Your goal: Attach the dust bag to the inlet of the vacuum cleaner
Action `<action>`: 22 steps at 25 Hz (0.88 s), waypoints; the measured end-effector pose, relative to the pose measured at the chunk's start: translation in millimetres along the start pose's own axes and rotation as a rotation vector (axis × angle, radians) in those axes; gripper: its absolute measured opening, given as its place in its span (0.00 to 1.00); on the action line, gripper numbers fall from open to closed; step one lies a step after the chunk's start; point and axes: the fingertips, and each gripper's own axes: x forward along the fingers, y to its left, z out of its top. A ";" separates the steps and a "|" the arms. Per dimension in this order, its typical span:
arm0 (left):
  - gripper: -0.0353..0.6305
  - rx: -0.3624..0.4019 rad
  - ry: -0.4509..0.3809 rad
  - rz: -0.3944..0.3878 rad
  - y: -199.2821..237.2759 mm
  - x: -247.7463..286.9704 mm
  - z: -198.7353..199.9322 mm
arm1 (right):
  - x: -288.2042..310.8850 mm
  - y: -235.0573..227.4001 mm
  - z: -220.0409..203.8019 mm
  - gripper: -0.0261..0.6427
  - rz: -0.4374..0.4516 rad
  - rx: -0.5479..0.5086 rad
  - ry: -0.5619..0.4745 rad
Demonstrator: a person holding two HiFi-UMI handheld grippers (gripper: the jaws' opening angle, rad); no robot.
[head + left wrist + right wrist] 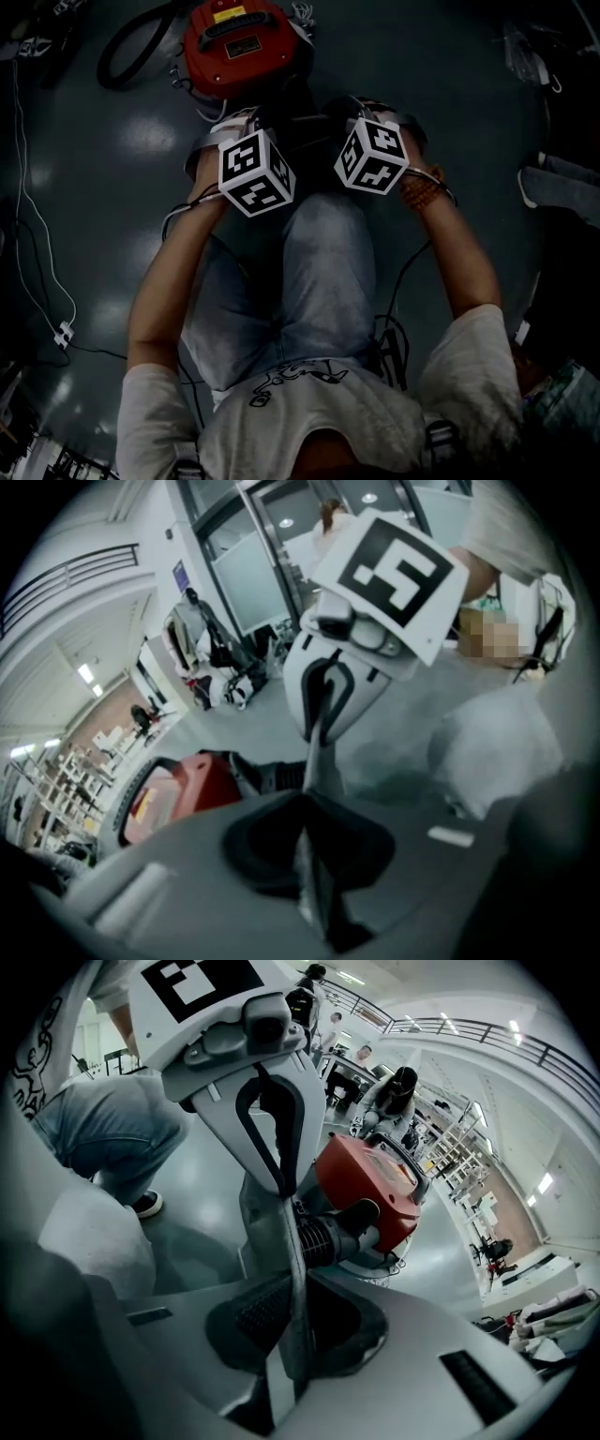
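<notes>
A red vacuum cleaner [239, 42] stands on the dark floor just beyond both grippers. Its black ribbed inlet [333, 1232] points toward me in the right gripper view. A thin grey dust bag [267, 1213] hangs between the two grippers. My right gripper [291, 1335] is shut on one edge of the dust bag. My left gripper [309, 855] is shut on the opposite edge of the bag [321, 761]. The vacuum [183, 785] lies to the left behind it. In the head view the left gripper [246, 131] and right gripper [361, 117] sit side by side, and the bag between them is too dark to make out.
The person kneels, jeans-clad legs [309, 272] right behind the grippers. A black hose [136, 47] curls left of the vacuum. A white cable with a plug block [63, 333] runs along the left floor. People and shelving stand far off in both gripper views.
</notes>
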 end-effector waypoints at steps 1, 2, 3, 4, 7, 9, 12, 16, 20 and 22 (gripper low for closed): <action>0.07 0.005 -0.004 0.011 2.0 -1.2 2.4 | 0.9 0.0 -1.7 0.09 0.001 0.012 -0.004; 0.06 0.009 -0.009 0.026 5.6 -2.9 5.1 | 2.0 0.4 -3.7 0.09 0.003 0.026 -0.009; 0.06 0.014 -0.012 0.045 10.5 -4.8 7.5 | 3.2 1.0 -5.6 0.09 0.005 0.038 -0.014; 0.06 0.019 -0.010 0.060 15.7 -6.5 8.7 | 4.1 1.4 -6.9 0.09 0.006 0.047 -0.017; 0.06 0.018 0.013 0.043 18.0 -8.1 3.1 | 4.7 0.0 -6.4 0.09 0.000 0.041 -0.015; 0.06 0.010 0.022 0.011 8.3 -8.8 -5.0 | 3.8 -1.3 -4.7 0.09 -0.008 0.020 -0.010; 0.14 -0.029 0.005 -0.044 -6.2 -10.9 -12.5 | 2.8 -4.1 -2.7 0.09 -0.018 0.001 -0.006; 0.28 -0.089 -0.059 -0.129 -15.5 -20.5 -6.2 | 3.5 -4.2 -2.2 0.10 -0.021 0.004 -0.005; 0.37 -0.108 -0.099 -0.175 -19.0 -26.0 5.3 | 4.4 -4.0 -2.3 0.10 -0.020 0.005 -0.007; 0.37 -0.069 -0.058 -0.160 -18.6 -14.8 2.5 | 4.6 -4.3 -2.7 0.09 -0.023 0.004 -0.008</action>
